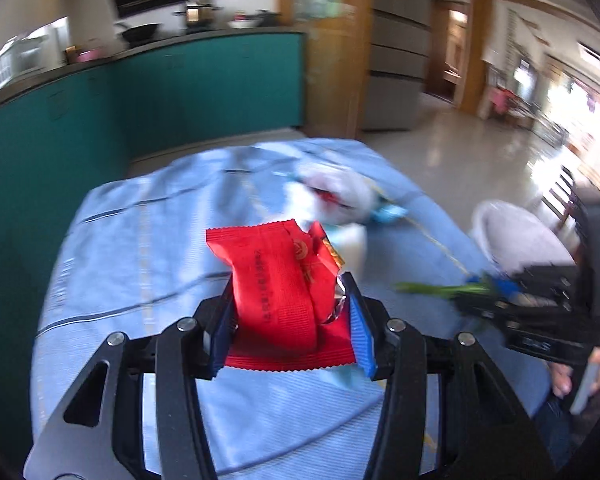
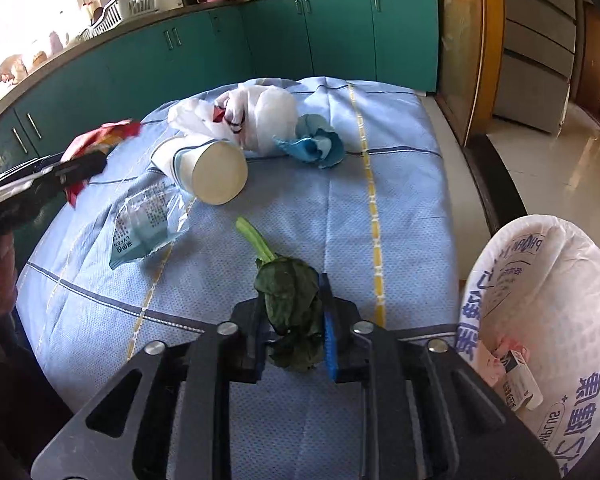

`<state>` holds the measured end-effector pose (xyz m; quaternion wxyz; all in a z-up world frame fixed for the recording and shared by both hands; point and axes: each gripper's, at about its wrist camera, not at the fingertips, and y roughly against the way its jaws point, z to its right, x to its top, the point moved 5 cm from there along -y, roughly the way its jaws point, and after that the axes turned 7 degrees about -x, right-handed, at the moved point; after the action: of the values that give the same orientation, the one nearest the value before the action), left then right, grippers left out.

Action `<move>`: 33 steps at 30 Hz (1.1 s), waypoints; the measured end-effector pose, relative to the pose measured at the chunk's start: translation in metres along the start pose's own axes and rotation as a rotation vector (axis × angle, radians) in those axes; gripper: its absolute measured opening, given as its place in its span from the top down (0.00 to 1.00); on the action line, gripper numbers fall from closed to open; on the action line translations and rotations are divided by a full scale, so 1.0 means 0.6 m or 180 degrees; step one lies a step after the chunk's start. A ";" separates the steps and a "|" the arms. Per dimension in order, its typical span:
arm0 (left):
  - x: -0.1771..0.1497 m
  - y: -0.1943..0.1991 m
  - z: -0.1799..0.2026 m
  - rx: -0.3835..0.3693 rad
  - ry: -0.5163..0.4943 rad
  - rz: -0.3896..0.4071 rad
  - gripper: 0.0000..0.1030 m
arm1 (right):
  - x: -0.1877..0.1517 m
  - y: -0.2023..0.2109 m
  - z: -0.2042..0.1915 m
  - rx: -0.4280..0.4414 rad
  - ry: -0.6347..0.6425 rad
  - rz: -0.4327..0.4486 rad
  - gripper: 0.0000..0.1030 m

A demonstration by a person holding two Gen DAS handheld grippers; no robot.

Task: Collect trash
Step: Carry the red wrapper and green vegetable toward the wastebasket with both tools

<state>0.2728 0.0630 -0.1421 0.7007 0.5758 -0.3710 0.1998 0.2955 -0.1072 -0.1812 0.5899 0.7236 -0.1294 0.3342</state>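
My left gripper is shut on a red snack wrapper and holds it above the blue tablecloth; it also shows at the left of the right wrist view. My right gripper is shut on a wilted green leaf with a stalk, just above the cloth and left of the white bin bag. The right gripper shows at the right of the left wrist view, next to the bin bag.
On the cloth lie a tipped paper cup, a clear printed wrapper, a white plastic bag and a crumpled blue paper. The bin bag holds a small carton. Green kitchen cabinets stand behind the table.
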 end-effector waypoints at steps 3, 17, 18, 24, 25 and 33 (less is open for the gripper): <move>-0.016 -0.024 0.027 -0.0099 -0.0118 -0.0177 0.50 | 0.002 0.000 -0.001 -0.0027 0.0018 0.0055 0.46; -0.046 -0.051 0.021 0.0042 -0.0090 -0.0438 0.38 | 0.001 -0.007 -0.007 -0.0097 0.0117 0.0008 0.45; -0.045 -0.053 0.022 0.0037 -0.0098 -0.0443 0.36 | 0.000 -0.008 -0.007 -0.0098 0.0125 0.0003 0.45; -0.050 -0.058 0.031 0.0067 -0.0179 -0.0493 0.30 | -0.004 -0.012 -0.014 -0.0138 0.0191 -0.0022 0.45; -0.052 -0.060 0.032 0.0105 -0.0215 -0.0504 0.30 | -0.005 -0.014 -0.015 -0.0148 0.0199 -0.0028 0.45; -0.052 -0.062 0.026 0.0264 -0.0252 -0.0501 0.43 | -0.006 -0.018 -0.021 -0.0155 0.0235 -0.0034 0.45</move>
<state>0.2744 0.0430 -0.1891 0.6745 0.6391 -0.3434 0.1363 0.2947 -0.0933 -0.1907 0.6134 0.6969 -0.1118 0.3543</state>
